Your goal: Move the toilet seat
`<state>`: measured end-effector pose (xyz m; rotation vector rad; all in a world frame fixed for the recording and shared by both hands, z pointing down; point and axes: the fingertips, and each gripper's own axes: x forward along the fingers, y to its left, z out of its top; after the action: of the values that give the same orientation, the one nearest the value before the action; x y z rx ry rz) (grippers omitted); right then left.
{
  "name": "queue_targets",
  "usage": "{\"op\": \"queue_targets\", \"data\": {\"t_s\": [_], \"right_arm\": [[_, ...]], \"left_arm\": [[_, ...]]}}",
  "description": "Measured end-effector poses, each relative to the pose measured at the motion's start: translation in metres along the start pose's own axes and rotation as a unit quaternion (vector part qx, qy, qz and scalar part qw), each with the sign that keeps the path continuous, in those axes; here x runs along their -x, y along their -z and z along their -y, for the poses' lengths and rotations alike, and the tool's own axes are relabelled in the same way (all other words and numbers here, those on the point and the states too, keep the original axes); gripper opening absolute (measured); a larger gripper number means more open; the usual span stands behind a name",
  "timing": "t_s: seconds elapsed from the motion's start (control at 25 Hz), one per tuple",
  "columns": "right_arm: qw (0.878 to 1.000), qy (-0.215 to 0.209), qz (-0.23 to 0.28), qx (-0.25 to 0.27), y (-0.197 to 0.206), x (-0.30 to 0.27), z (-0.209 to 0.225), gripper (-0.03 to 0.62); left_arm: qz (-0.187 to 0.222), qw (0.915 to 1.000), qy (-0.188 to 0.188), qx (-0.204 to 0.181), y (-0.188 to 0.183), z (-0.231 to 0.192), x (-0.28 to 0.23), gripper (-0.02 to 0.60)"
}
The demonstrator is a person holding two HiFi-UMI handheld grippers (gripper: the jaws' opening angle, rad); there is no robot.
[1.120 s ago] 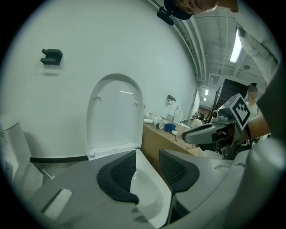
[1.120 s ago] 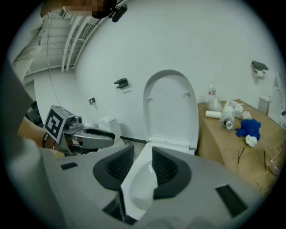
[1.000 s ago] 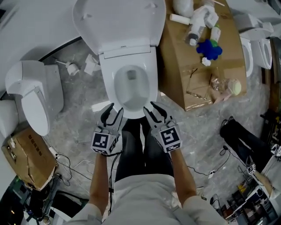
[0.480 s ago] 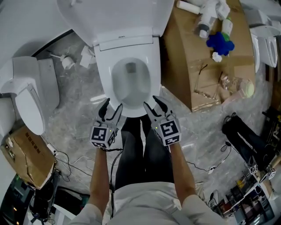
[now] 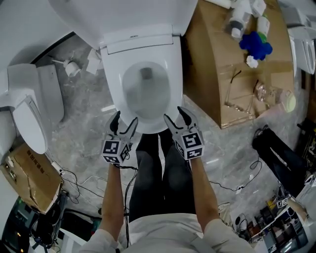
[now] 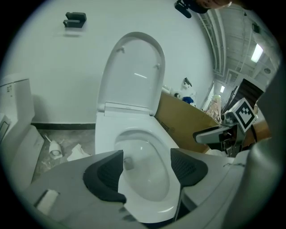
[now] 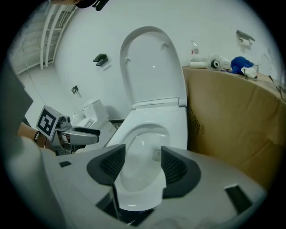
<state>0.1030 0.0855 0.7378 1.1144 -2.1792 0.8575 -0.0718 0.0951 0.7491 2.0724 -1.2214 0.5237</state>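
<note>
Standing against a white wall, one white ceramic toilet (image 5: 177, 99) is recorded at the centre of the head view.

- Toilet seat (image 5: 112, 89): a wide white oval ring, laid flat on the bowl. Its front edge is turned toward the person.
- Toilet lid (image 5: 123, 15): a solid white oval, raised upright against the wall behind the seat.
- Left gripper (image 5: 124, 123): held at the left of the seat's front edge and angled downward. Its dark ribbed pads are spread, the jaws having just been opening. Nothing is pinched. The seat's front and the bowl are seen through the gap in the left gripper view. Whether a pad touches the rim cannot be told.
- Right gripper (image 5: 176, 118): held just beside the left one, at the right of the front edge. Its jaws are likewise parted and have just been opening. No object is clamped between them; the seat's front shows in the gap.
- Brown cardboard box (image 5: 217, 69): set just right of the toilet. A blue lumpy object (image 5: 256, 45) and white bottles are laid on top.
- Second white toilet (image 5: 29, 108): placed at the left, on the grey marbled floor (image 5: 84, 133).
- Person's legs in dark trousers (image 5: 153, 173): seen below the grippers.
</note>
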Motion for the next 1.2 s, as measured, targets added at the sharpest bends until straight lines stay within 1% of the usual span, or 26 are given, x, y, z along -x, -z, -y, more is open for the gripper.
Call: {"op": "queue_targets", "data": {"t_s": [0.04, 0.12, 0.28, 0.36, 0.48, 0.52, 0.6, 0.8, 0.88, 0.96, 1.04, 1.2], "right_arm": [[1.000, 0.001, -0.002, -0.002, 0.004, -0.004, 0.003, 0.253], [1.000, 0.000, -0.007, -0.006, 0.013, -0.012, 0.010, 0.316], [1.000, 0.007, -0.023, -0.016, 0.034, -0.024, 0.022, 0.318], [0.999, 0.010, -0.032, -0.023, 0.044, -0.030, 0.026, 0.368], [0.998, 0.014, -0.044, -0.033, 0.060, -0.037, 0.033, 0.373], [0.998, 0.016, -0.048, -0.037, 0.065, -0.039, 0.035, 0.398], [0.997, 0.019, -0.055, -0.045, 0.073, -0.042, 0.040, 0.405], [0.996, 0.021, -0.065, -0.063, 0.090, -0.048, 0.047, 0.430], [0.995, 0.019, -0.069, -0.068, 0.095, -0.050, 0.048, 0.448], [0.995, 0.017, -0.073, -0.073, 0.101, -0.051, 0.049, 0.449], [0.994, 0.016, -0.078, -0.081, 0.106, -0.054, 0.050, 0.469], [0.992, 0.012, -0.086, -0.089, 0.116, -0.059, 0.049, 0.469]], "left_arm": [[-0.002, 1.0000, -0.004, 0.005, 0.005, -0.003, -0.003, 0.333], [-0.004, 0.9997, -0.013, 0.018, 0.015, -0.011, -0.008, 0.348], [-0.009, 0.9987, -0.031, 0.040, 0.035, -0.025, -0.018, 0.373], [-0.014, 0.9981, -0.038, 0.047, 0.044, -0.032, -0.022, 0.379], [-0.026, 0.9969, -0.047, 0.058, 0.059, -0.042, -0.029, 0.390], [-0.030, 0.9963, -0.050, 0.063, 0.064, -0.044, -0.031, 0.391], [-0.038, 0.9953, -0.055, 0.070, 0.072, -0.048, -0.033, 0.407], [-0.048, 0.9936, -0.066, 0.078, 0.087, -0.055, -0.036, 0.419], [-0.052, 0.9925, -0.069, 0.086, 0.094, -0.057, -0.036, 0.422], [-0.057, 0.9916, -0.068, 0.094, 0.100, -0.058, -0.036, 0.424], [-0.065, 0.9905, -0.065, 0.101, 0.107, -0.058, -0.037, 0.425], [-0.083, 0.9889, -0.055, 0.111, 0.119, -0.057, -0.038, 0.425]]}}
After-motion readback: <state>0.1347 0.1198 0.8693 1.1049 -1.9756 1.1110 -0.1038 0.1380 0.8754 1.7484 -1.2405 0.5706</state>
